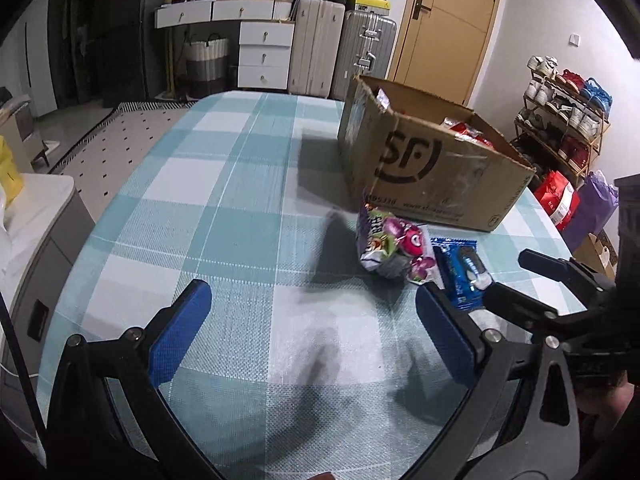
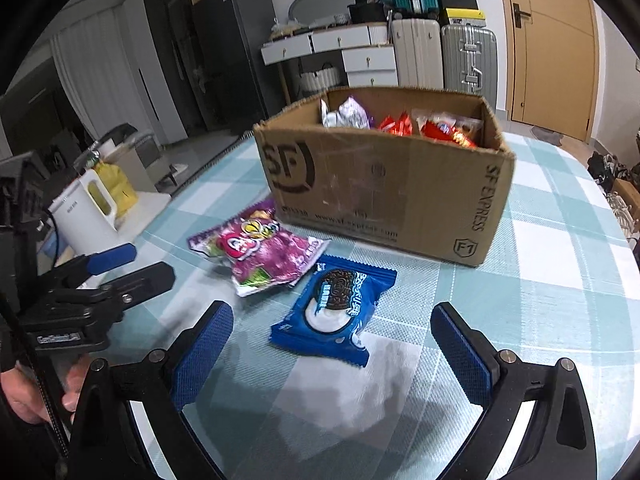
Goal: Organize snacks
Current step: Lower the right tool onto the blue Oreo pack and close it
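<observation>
A blue cookie packet (image 2: 336, 312) lies flat on the checked tablecloth, just ahead of my right gripper (image 2: 332, 348), which is open and empty. Left of it rests a purple candy bag (image 2: 260, 256). Behind both stands an open cardboard box (image 2: 384, 184) holding several red and silver snack packs. In the left wrist view the candy bag (image 1: 394, 250) and the cookie packet (image 1: 460, 272) sit ahead and to the right of my left gripper (image 1: 314, 328), also open and empty. The box (image 1: 424, 168) stands beyond them.
The table (image 1: 224, 184) is covered by a teal and white checked cloth. A white kettle (image 2: 86, 212) and a yellow bag stand on a cabinet off the left edge. Suitcases, drawers and a wooden door (image 1: 444, 28) lie behind; a shoe rack (image 1: 564, 120) is at right.
</observation>
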`<move>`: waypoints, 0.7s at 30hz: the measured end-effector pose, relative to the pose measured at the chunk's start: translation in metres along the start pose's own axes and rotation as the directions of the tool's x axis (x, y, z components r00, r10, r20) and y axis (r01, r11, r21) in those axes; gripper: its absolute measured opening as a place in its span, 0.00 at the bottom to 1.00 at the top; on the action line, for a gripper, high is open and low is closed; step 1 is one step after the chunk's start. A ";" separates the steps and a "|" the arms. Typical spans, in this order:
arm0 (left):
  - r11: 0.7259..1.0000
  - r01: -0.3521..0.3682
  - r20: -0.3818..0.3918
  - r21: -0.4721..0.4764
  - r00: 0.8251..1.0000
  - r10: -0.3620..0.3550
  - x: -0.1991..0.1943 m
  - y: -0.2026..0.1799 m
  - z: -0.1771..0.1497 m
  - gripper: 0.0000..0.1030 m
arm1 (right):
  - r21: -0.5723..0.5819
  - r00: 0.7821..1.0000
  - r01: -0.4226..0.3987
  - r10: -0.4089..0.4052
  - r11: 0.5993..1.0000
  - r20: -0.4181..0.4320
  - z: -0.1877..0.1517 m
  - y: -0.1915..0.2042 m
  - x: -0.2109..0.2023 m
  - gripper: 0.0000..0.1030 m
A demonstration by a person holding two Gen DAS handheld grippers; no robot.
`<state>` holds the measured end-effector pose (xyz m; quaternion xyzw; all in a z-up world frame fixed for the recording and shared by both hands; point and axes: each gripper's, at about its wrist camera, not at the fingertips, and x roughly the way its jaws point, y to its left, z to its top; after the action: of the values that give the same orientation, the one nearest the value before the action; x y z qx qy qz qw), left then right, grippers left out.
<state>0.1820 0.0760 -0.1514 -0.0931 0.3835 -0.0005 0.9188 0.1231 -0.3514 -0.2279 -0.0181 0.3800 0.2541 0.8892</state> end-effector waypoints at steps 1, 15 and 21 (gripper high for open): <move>1.000 0.003 -0.006 -0.005 1.000 -0.003 0.004 0.001 0.000 0.99 | -0.004 1.000 0.003 -0.003 1.000 -0.010 0.001 0.000 0.006 0.98; 0.999 0.016 -0.039 -0.039 0.999 -0.018 0.025 0.016 0.001 0.99 | -0.058 0.990 0.088 -0.093 0.994 -0.104 0.015 0.009 0.059 0.98; 0.999 0.014 -0.041 -0.046 0.999 -0.016 0.025 0.018 0.002 0.99 | -0.089 0.985 0.096 -0.108 0.991 -0.134 0.013 0.014 0.071 0.52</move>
<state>0.1999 0.0917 -0.1709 -0.1171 0.4016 -0.0007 0.9083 0.1665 -0.3050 -0.2650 -0.0918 0.4284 0.2218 0.8711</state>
